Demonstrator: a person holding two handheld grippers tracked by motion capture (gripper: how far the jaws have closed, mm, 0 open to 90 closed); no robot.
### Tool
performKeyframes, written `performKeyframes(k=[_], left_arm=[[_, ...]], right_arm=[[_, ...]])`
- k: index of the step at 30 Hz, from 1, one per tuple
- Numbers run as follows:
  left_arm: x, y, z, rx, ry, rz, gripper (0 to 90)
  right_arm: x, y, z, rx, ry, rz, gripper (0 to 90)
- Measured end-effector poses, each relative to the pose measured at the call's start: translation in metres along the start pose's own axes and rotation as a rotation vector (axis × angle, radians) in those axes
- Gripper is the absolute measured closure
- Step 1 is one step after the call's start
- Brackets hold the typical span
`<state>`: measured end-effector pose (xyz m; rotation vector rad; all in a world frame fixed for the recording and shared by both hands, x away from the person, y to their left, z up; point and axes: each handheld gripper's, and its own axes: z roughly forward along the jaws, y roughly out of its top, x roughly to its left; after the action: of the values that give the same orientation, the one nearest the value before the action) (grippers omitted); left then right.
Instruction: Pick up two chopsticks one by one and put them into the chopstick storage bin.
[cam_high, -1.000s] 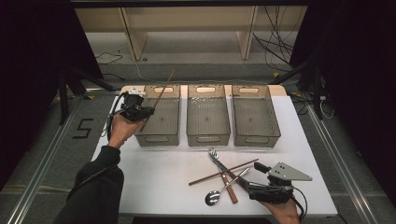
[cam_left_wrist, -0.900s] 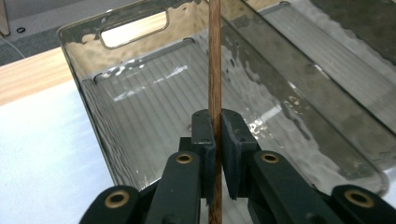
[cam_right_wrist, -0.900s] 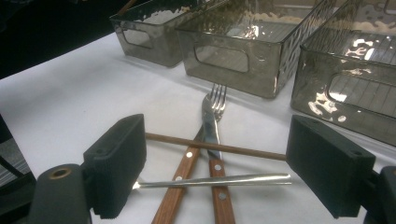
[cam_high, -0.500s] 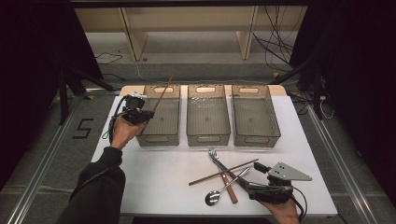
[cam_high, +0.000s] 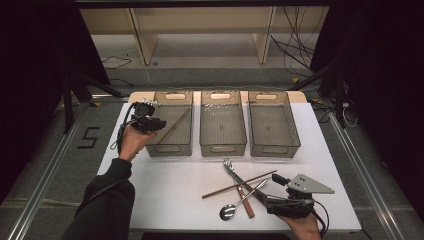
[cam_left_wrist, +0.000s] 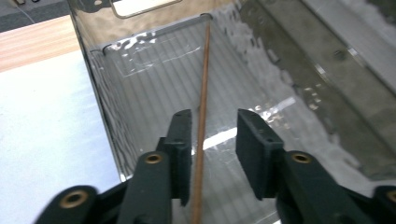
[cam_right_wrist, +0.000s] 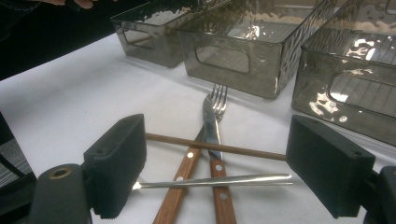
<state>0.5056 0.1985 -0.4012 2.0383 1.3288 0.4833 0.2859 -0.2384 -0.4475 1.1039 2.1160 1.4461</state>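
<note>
1. The left gripper has just been opening; the brown chopstick is lying loose between its jaws, inside the left bin, at ten o'clock on the table.
2. The right gripper is staying wide open, at five o'clock, over the spoon.

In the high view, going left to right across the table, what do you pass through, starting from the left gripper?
Left gripper → chopstick lying in the left bin → middle bin → right bin.
</note>
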Motion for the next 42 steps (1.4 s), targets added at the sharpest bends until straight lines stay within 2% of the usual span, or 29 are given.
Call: performKeyframes(k=[8, 10, 11, 16, 22, 27, 30, 33, 42], left_arm=[[-0.024, -0.001, -0.018, -0.029, -0.088, 0.014, 36.2], [-0.03, -0.002, -0.023, -0.043, -0.137, 0.013, 31.7], [-0.034, -0.003, -0.025, -0.051, -0.157, 0.009, 30.4], [-0.051, -0.009, -0.034, -0.069, -0.2, 0.039, 26.2], [-0.067, -0.017, -0.034, -0.085, -0.244, 0.051, 23.8], [-0.083, -0.022, -0.029, -0.051, -0.277, 0.09, 23.1], [-0.1, -0.026, -0.024, -0.01, -0.288, 0.148, 22.4], [-0.115, -0.028, -0.02, 0.008, -0.31, 0.189, 22.1], [-0.143, -0.038, -0.008, 0.056, -0.344, 0.245, 20.6]], right_arm=[[0.0, 0.0, 0.0, -0.002, 0.001, -0.001, 21.0], [0.0, 0.0, 0.0, -0.002, 0.001, -0.002, 20.9], [0.0, 0.0, 0.0, -0.002, 0.001, -0.002, 21.0], [0.0, 0.0, -0.001, -0.004, 0.0, -0.002, 20.9], [0.0, 0.0, -0.001, -0.007, -0.001, -0.002, 20.9], [0.001, 0.001, -0.001, -0.004, 0.002, -0.005, 20.9], [0.001, 0.001, -0.001, -0.007, 0.002, -0.004, 20.9], [0.001, 0.001, -0.002, -0.007, 0.001, -0.004, 20.9], [0.0, 0.001, -0.002, -0.009, -0.001, -0.003, 20.9]])
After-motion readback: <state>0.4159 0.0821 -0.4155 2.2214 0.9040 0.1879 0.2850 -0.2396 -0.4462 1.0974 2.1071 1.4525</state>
